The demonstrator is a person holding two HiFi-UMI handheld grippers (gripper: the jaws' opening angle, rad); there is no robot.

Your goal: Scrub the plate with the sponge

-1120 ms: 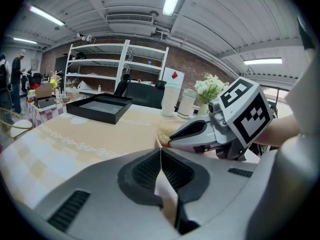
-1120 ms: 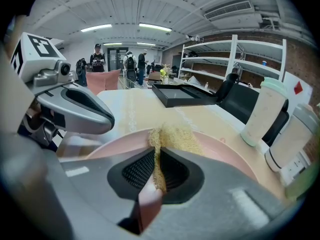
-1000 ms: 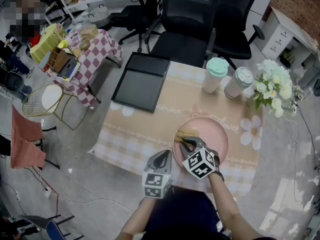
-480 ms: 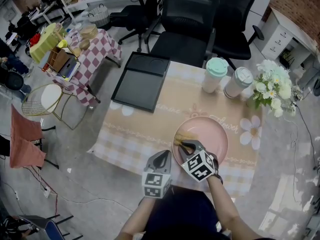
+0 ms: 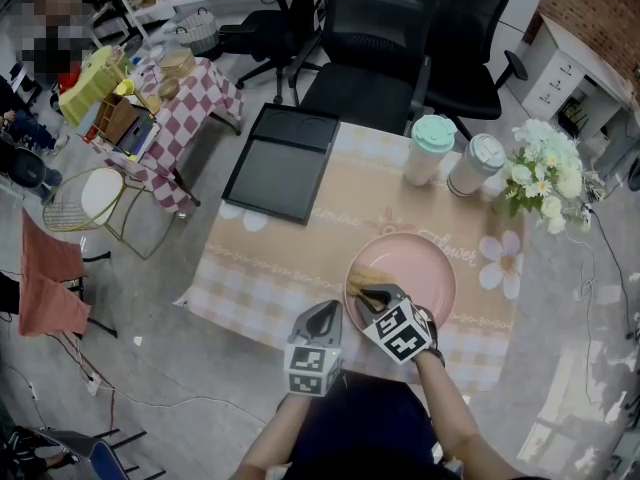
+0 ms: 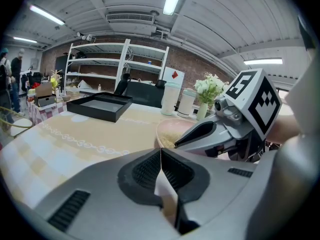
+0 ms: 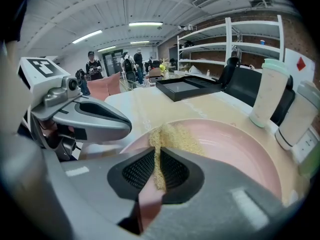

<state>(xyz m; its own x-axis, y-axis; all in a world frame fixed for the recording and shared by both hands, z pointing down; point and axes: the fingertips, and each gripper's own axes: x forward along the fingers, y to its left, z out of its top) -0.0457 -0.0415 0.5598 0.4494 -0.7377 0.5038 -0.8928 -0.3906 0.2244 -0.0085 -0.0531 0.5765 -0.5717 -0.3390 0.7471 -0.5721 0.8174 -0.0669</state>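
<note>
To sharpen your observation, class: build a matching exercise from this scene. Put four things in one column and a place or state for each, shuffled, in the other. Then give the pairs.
1 sponge
2 black tray
3 left gripper
4 flowers

A jaws together, holding nothing
B right of the grey-lidded cup
C pinched by the right gripper, lying on the pink plate
D empty, at the table's far left corner

Pairs: 1-C, 2-D, 3-A, 4-B
</note>
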